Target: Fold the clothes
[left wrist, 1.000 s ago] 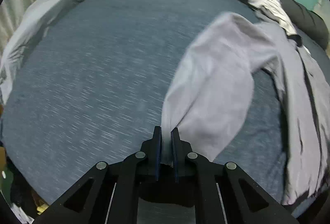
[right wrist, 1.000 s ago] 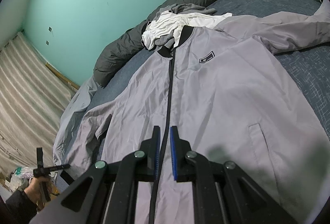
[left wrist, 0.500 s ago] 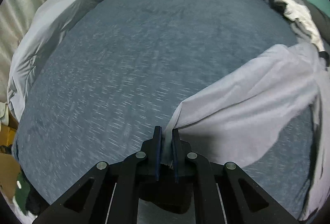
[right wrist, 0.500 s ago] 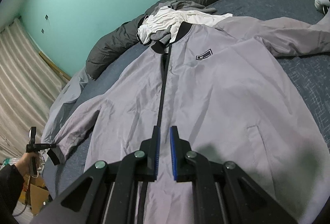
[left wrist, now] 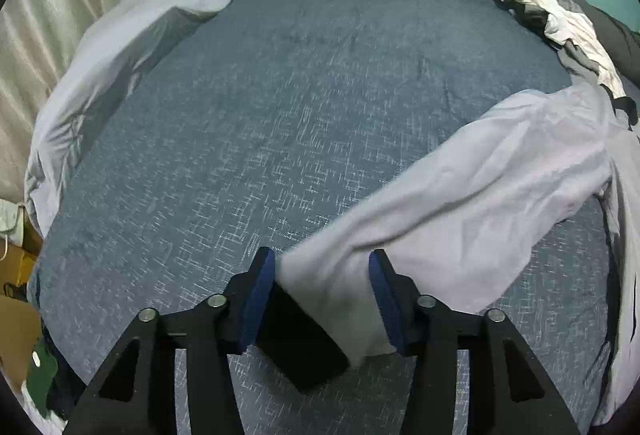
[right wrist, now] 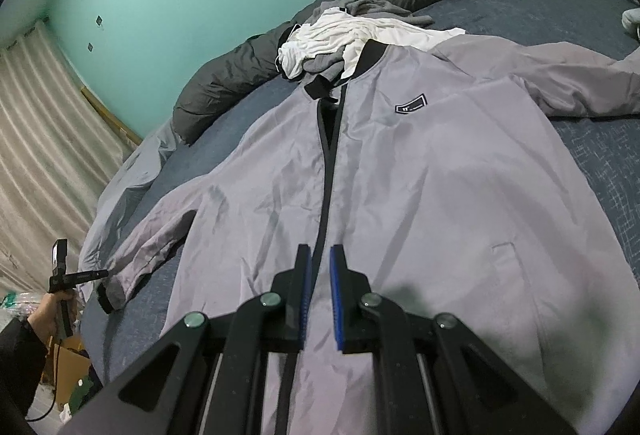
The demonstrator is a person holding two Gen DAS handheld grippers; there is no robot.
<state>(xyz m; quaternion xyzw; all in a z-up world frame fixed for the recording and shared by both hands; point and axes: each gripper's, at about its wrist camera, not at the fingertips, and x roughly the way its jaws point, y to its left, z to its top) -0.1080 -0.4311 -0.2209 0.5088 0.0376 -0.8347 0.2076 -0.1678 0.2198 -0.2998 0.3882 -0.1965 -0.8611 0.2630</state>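
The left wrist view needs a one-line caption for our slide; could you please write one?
Left tongs opening around the grey jacket sleeve, its black cuff between the pads, laid out across the blue bedspread.

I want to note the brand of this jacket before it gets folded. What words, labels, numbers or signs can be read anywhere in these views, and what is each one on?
Dark chest patch on the grey jacket: pale marks and a line of small lettering, too small and blurred to read.
No other text, number or sign shows in either wrist view, neither on the bed cover nor on the white garment near the collar.
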